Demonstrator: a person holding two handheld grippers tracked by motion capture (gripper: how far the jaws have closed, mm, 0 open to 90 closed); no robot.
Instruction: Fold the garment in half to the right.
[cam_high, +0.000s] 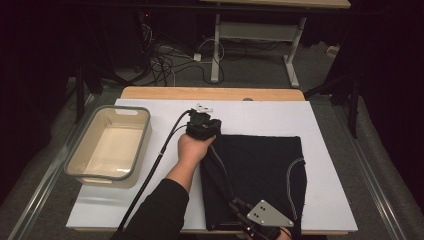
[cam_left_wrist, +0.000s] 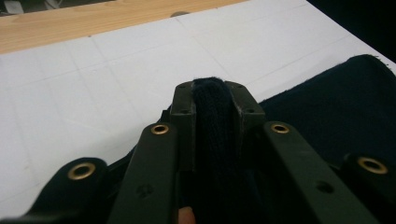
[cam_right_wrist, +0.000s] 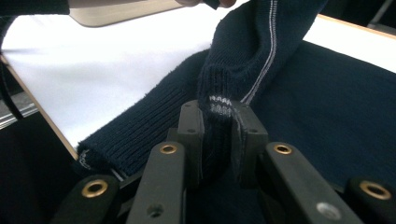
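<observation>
Dark navy knit, a sweater (cam_high: 260, 175), lies spread over the right half of the white counter (cam_high: 330, 120), and a fold of it appears to be under way. Nearest, at about six o'clock in the high view, the right gripper (cam_high: 240, 210) has its fingers (cam_right_wrist: 191, 135) clenched on a ribbed edge of the sweater (cam_right_wrist: 327, 116) marked with a short white stripe; the cloth stands pinched between the two pads in the right gripper view. Farther on, near the counter's middle at about twelve o'clock from the right gripper, the left gripper (cam_high: 202, 125) has its fingers (cam_left_wrist: 183, 112) clamped on a thick ridge of the same knit (cam_left_wrist: 212, 121), at the garment's far left corner. So both ends of the left edge are held, and a strip of sweater with a pale seam runs lifted between them. Off at nine o'clock stands a beige bin (cam_high: 145, 135), nothing inside it, just beside the counter's left edge.

My reading: this is the carry stage of a fold. The next move calls for both hands to travel together toward three o'clock, keeping the edge taut and level, then lower it squarely onto the flat part before letting go.
</observation>
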